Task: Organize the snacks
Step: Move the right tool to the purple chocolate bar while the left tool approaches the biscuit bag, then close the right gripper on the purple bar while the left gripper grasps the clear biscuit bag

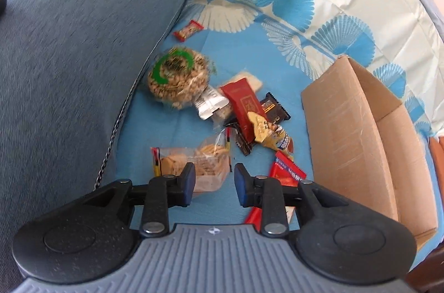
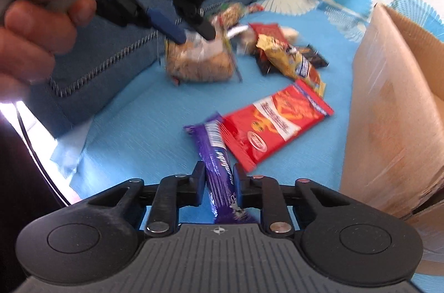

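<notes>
Blue patterned cloth (image 1: 177, 126) beside a blue cushion (image 1: 69, 57), snacks strewn over it.
Right gripper (image 2: 217, 182) was clamped on a purple bar (image 2: 219, 154) lying by a red packet (image 2: 272, 124); left gripper (image 1: 213, 182) hovered with its jaws narrowly parted and empty, just above a clear bag of biscuits (image 1: 205, 162). An open cardboard box (image 1: 360, 132) stood to the right of the snack pile.

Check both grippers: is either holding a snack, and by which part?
The right gripper is shut on the purple snack bar, gripped across its near end. The left gripper is open, hovering over the clear cracker bag, holding nothing.
</notes>
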Action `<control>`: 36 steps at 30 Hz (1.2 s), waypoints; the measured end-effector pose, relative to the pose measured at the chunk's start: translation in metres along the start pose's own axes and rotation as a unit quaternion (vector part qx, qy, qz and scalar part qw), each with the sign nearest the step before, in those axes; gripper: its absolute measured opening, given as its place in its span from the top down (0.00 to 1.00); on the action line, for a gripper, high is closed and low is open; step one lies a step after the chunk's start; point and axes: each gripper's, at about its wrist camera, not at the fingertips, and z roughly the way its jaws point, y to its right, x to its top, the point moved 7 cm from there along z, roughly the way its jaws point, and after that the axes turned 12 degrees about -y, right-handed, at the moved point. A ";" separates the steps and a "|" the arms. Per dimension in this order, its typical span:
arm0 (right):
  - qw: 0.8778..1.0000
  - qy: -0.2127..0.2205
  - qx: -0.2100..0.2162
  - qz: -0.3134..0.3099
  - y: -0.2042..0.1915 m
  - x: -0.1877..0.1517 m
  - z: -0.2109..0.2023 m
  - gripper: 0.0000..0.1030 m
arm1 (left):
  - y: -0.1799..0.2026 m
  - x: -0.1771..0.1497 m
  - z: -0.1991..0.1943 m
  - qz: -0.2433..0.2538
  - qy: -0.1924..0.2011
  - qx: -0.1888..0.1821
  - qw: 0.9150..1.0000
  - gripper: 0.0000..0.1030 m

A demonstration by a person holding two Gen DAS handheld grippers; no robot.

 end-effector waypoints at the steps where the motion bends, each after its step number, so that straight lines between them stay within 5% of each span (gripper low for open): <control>1: 1.000 0.010 0.002 0.005 0.002 0.002 -0.003 0.81 | 0.001 0.000 -0.001 0.007 0.006 0.002 1.000 0.65; 12: 1.000 -0.004 0.012 0.015 0.008 -0.004 0.002 0.80 | 0.013 0.003 0.013 0.057 -0.001 0.038 0.998 0.39; 15: 1.000 -0.006 0.016 0.021 0.007 -0.003 0.005 0.80 | 0.025 -0.007 0.020 0.075 -0.052 -0.043 0.995 0.44; 20: 1.000 -0.008 0.017 0.017 0.004 -0.004 0.005 0.79 | 0.019 -0.007 -0.002 0.059 -0.012 -0.088 0.994 0.48; 27: 1.000 -0.007 0.015 0.025 0.006 -0.003 0.003 0.74 | 0.000 0.006 -0.012 0.001 0.040 -0.028 0.999 0.46; 36: 1.000 -0.008 0.015 0.023 0.005 -0.005 0.003 0.71 | 0.006 0.025 0.006 -0.048 0.053 0.029 0.997 0.45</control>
